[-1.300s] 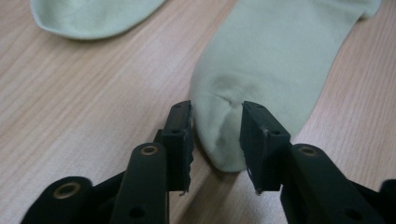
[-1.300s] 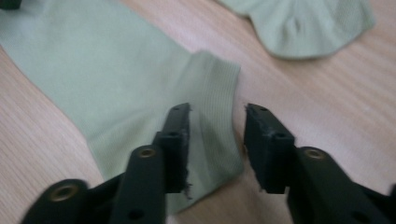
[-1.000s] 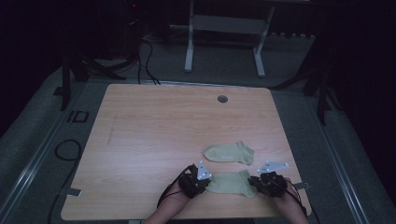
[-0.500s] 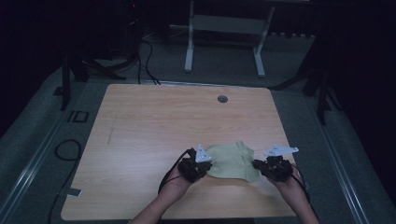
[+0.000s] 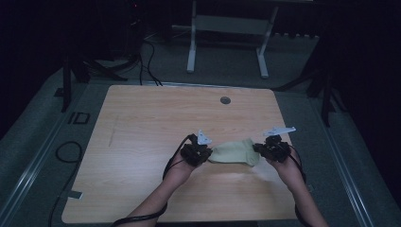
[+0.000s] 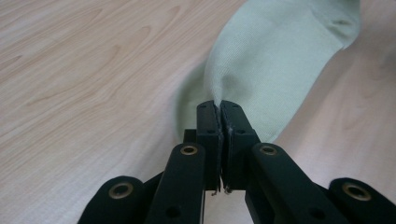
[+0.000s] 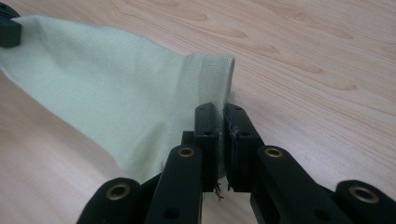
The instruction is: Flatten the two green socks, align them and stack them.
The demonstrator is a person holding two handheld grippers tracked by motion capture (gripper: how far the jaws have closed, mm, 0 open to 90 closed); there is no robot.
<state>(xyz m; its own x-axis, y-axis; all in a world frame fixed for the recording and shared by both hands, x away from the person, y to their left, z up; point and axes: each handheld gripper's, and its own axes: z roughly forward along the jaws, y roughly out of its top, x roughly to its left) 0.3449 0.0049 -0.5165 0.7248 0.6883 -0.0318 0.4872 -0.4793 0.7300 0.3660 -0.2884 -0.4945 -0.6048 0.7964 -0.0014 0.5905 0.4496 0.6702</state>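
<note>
A pale green sock (image 5: 234,152) is stretched between the two grippers over the near right part of the wooden table (image 5: 142,132). My left gripper (image 5: 208,153) is shut on the sock's left end (image 6: 275,60), with the cloth bunched into the jaws (image 6: 218,105). My right gripper (image 5: 259,149) is shut on the ribbed cuff (image 7: 215,70), pinching it between the jaws (image 7: 219,108). In the right gripper view the sock (image 7: 116,84) hangs slightly above the wood and runs off to the left gripper (image 7: 9,28) at the top left.
A round grey grommet (image 5: 225,100) sits near the table's far edge. Black cables (image 5: 66,151) lie on the floor at the left. A white metal frame (image 5: 227,28) stands beyond the table. Both forearms come in over the near edge.
Both grippers moved away from the person with the sock held taut. It now hangs where a second sock lay one second ago, covering that sock.
</note>
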